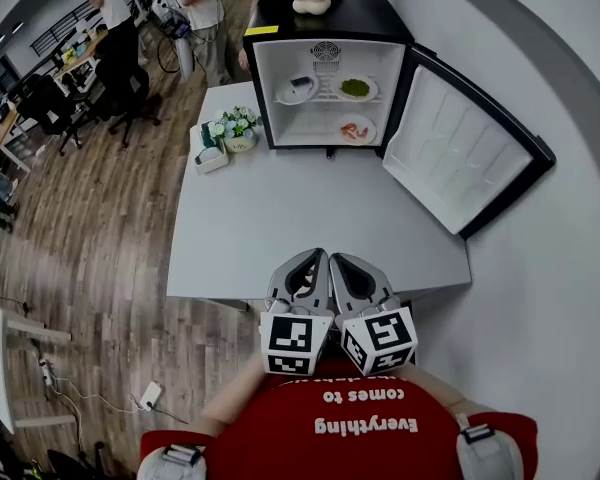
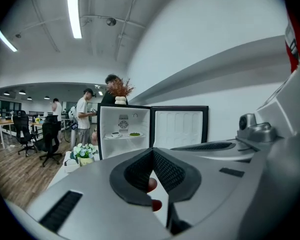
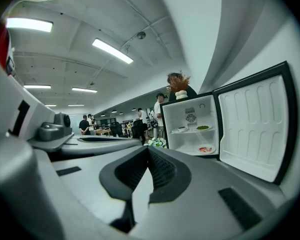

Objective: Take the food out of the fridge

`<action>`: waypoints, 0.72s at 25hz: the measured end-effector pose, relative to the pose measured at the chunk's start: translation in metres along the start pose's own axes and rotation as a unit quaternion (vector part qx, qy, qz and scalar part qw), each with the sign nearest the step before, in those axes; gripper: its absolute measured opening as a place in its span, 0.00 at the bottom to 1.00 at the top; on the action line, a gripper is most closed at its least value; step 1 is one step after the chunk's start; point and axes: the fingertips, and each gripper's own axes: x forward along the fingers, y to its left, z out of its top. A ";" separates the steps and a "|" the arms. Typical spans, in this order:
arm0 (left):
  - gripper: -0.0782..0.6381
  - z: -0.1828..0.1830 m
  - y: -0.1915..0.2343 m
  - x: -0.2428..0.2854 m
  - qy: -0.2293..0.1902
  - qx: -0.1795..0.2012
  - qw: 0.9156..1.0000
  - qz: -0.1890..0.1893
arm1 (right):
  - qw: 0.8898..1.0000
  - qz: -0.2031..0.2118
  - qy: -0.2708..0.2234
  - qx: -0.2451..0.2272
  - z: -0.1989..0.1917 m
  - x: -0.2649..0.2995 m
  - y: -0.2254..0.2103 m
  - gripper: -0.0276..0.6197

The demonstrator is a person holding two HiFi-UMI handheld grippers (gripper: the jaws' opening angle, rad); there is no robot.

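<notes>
The food sits inside the open fridge (image 1: 380, 18) at the far end of the counter (image 1: 280, 218): a plate of greens (image 1: 357, 88) and another plate (image 1: 297, 89) on the upper shelf, and a plate of pink food (image 1: 357, 130) below. The door (image 1: 460, 153) hangs wide to the right, out past the counter's right edge. My left claw (image 1: 313, 258) and right claw (image 1: 342, 260) are both fully closed on nothing. They sit side by side over the near edge, well apart from the fridge. A flower pot (image 1: 238, 128) stands near the fridge's left side.
</notes>
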 end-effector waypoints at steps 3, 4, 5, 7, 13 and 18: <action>0.12 -0.005 0.030 0.007 0.005 -0.003 1.000 0.001 | 1.000 0.009 0.006 -0.005 -0.001 0.028 0.011 0.06; 0.12 -0.007 0.037 0.010 0.006 -0.001 1.000 0.002 | 1.000 0.011 0.007 -0.006 -0.001 0.034 0.012 0.06; 0.12 -0.008 0.042 0.014 0.008 0.001 1.000 0.004 | 1.000 0.012 0.009 -0.006 -0.003 0.039 0.012 0.06; 0.12 -0.012 0.046 0.020 0.011 -0.004 1.000 0.002 | 1.000 0.010 0.016 -0.002 -0.008 0.047 0.008 0.06; 0.12 -0.024 0.055 0.034 0.023 -0.019 1.000 -0.011 | 0.999 0.000 0.036 0.009 -0.021 0.065 -0.001 0.06; 0.12 -0.019 0.078 0.057 0.020 -0.005 1.000 -0.012 | 0.999 0.018 0.043 -0.022 -0.019 0.087 -0.003 0.06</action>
